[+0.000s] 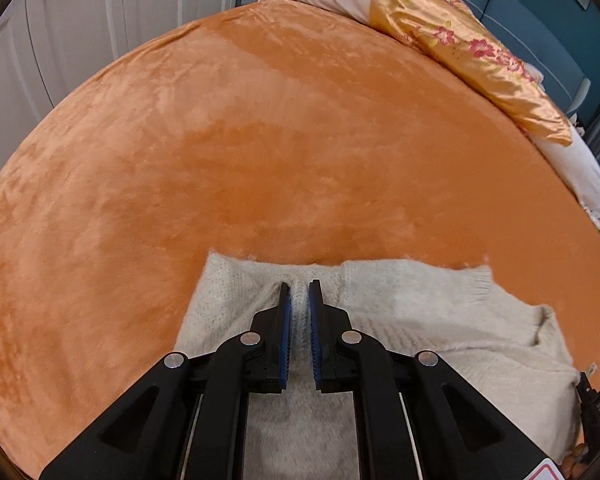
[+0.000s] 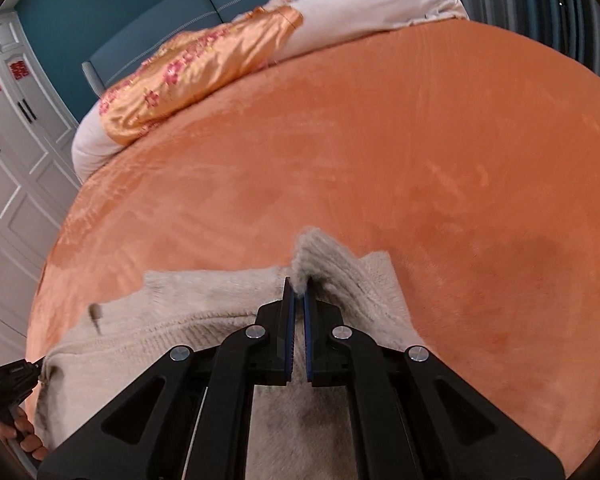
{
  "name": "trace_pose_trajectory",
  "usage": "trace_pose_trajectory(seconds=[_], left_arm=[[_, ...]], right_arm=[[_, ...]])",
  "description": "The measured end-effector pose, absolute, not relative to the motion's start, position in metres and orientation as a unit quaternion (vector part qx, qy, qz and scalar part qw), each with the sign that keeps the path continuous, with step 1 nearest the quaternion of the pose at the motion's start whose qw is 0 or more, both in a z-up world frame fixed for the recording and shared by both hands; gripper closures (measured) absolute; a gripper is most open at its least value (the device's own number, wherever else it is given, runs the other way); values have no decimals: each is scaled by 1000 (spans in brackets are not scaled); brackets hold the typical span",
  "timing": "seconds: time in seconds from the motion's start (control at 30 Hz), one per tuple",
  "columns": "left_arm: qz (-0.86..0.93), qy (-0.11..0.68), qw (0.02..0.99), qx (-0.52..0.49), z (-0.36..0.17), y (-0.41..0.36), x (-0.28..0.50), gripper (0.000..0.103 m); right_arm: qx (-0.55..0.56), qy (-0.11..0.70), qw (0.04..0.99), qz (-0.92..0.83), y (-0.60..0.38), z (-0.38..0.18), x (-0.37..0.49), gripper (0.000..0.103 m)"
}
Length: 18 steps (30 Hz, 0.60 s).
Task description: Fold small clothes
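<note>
Orange plush bedspread (image 1: pixel 260 140) stretched ahead of my tongs. Floral satin pillow (image 1: pixel 472 56) lay far beyond them on white bedding (image 2: pixel 380 4). White wardrobe doors (image 2: pixel 16 168) stood off left.

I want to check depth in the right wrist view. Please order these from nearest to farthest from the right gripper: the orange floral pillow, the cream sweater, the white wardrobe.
1. cream sweater: pinched in the right gripper.
2. orange floral pillow: far, upper left on the bed.
3. white wardrobe: beyond the bed, left edge.
</note>
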<state>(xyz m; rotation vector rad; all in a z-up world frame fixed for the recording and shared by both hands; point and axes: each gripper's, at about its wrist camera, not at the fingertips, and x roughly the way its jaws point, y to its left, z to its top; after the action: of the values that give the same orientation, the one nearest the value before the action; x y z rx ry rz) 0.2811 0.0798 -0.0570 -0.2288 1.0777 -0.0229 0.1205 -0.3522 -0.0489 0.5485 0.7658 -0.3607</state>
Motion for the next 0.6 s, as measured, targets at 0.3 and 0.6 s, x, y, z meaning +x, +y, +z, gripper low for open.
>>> trace_pose_trajectory(seconds=[0.3,0.6], left_arm=[[-7,471,870,-145,-17,98,264,56],[6,503,856,-121,-13,155,145,26]], right_arm=[[316,262,893,-184,-373,2,68,46],[249,365,880,-172,-348,-5,-63,43]])
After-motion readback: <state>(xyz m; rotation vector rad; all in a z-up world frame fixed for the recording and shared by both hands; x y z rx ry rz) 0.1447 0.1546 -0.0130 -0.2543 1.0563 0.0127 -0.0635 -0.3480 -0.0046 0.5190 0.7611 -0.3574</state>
